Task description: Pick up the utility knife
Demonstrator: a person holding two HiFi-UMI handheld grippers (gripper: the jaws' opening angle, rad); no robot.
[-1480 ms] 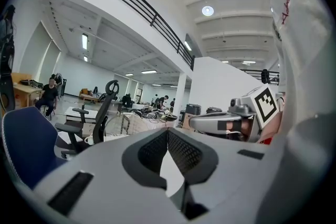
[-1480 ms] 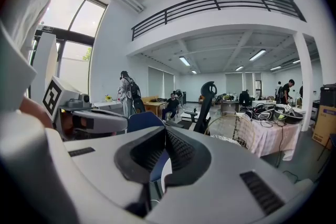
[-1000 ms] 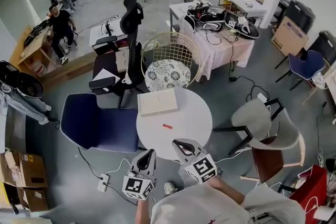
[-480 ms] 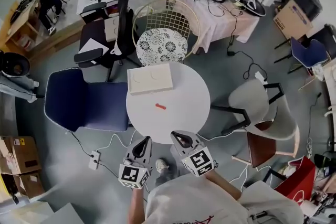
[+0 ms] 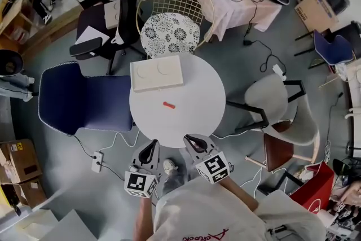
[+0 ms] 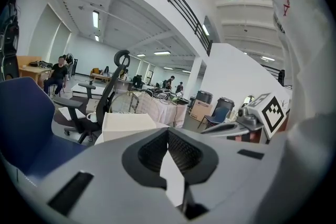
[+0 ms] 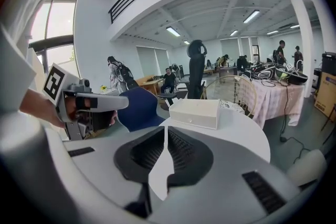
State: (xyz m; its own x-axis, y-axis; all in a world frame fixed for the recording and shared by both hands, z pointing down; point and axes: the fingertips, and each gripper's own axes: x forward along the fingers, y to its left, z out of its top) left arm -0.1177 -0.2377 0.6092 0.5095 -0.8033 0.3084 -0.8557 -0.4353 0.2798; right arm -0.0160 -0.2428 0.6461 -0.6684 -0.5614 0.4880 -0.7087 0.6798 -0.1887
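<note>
The small red utility knife (image 5: pixel 169 104) is seen lying flat near the middle of the round white bench (image 5: pixel 197 93), near the flat white box (image 5: pixel 157 73) and well apart from both grippers. The left gripper (image 5: pixel 150 147) and right gripper (image 5: pixel 190 140) are held at the near edge, fingers closed together on nothing. It is advised that the right fingers be opened first, then lowered astride the knife's narrow sides.

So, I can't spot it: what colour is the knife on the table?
Red-orange; the knife shows best in the head view.
</note>
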